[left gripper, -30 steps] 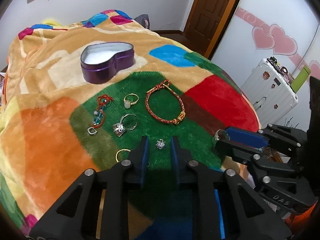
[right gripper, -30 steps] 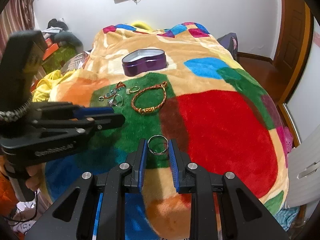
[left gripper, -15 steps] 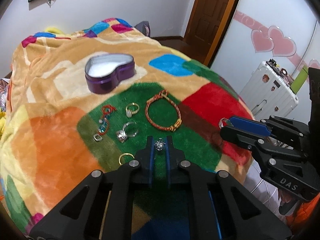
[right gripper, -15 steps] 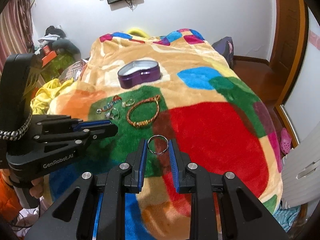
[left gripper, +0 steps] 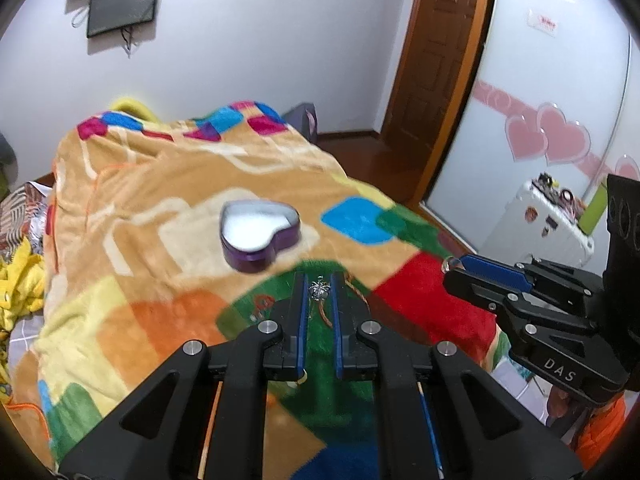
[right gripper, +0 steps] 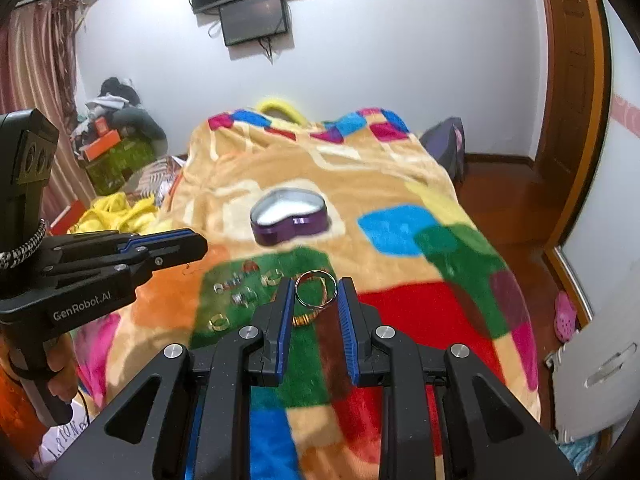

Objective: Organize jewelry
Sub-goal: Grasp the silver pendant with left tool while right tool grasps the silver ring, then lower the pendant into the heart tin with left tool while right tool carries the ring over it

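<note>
A: What am I holding on the left side?

B: Your left gripper (left gripper: 319,292) is pinching a small silver sparkly charm (left gripper: 319,290) right at the fingertips, at the frame's centre. It is too small and knobbly for me to give a long axis. Each blue pad touches one side of it.

A: And on my right?

B: The right gripper (right gripper: 316,293) clamps a plain silver ring band (right gripper: 316,289) between its tips. The ring's open face is turned toward the camera and slightly up, so I see through the hoop; its rim touches both blue pads (right gripper: 285,316), one on each side.

A: Where is the box from here?

B: The purple heart-shaped tin with a white lining (left gripper: 260,235) sits above the left fingers in the left view, on the tan part of the colourful patchwork fleece blanket (left gripper: 128,208). In the right view it lies above and a little left of the held ring, its lobes toward the right.

A: What is left on the green patch?

B: Blurred small rings (right gripper: 245,297) lie left of my right fingers, a gold ring (right gripper: 219,322) lower left. A red-and-gold cord bracelet (right gripper: 303,321) shows partly behind the right gripper's left finger.
</note>
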A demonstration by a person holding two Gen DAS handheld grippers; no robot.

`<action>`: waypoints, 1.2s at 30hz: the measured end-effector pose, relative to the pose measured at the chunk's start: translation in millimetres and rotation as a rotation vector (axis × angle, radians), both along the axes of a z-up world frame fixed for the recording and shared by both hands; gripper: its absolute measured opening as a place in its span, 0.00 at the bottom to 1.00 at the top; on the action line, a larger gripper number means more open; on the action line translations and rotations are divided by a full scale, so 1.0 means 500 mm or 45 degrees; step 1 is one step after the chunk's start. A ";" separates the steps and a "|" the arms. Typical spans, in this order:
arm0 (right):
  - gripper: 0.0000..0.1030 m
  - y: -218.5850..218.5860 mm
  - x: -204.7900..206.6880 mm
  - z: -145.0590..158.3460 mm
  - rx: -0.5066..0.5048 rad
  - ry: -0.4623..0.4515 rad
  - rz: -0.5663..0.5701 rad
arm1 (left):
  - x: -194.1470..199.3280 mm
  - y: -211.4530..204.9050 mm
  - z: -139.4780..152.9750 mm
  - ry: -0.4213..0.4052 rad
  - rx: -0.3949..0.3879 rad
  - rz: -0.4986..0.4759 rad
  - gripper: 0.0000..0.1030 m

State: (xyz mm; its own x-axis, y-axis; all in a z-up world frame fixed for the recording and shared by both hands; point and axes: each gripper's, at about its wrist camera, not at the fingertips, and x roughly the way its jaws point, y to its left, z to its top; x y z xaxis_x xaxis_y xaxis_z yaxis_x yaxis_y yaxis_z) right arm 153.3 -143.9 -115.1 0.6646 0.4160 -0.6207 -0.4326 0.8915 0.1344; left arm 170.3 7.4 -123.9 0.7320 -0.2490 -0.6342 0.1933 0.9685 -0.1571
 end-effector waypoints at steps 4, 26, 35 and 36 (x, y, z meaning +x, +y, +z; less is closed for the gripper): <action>0.19 0.011 0.008 0.026 0.018 -0.057 0.009 | 0.004 0.019 0.032 -0.063 -0.011 0.035 0.09; 0.20 0.104 0.090 0.057 0.045 -0.200 0.084 | 0.100 0.082 0.080 -0.197 -0.032 0.107 0.09; 0.20 0.127 0.149 0.021 0.020 -0.158 0.106 | 0.175 0.093 0.029 -0.102 -0.045 0.084 0.09; 0.20 0.129 0.159 0.013 0.016 -0.142 0.111 | 0.184 0.093 0.021 -0.086 -0.043 0.080 0.09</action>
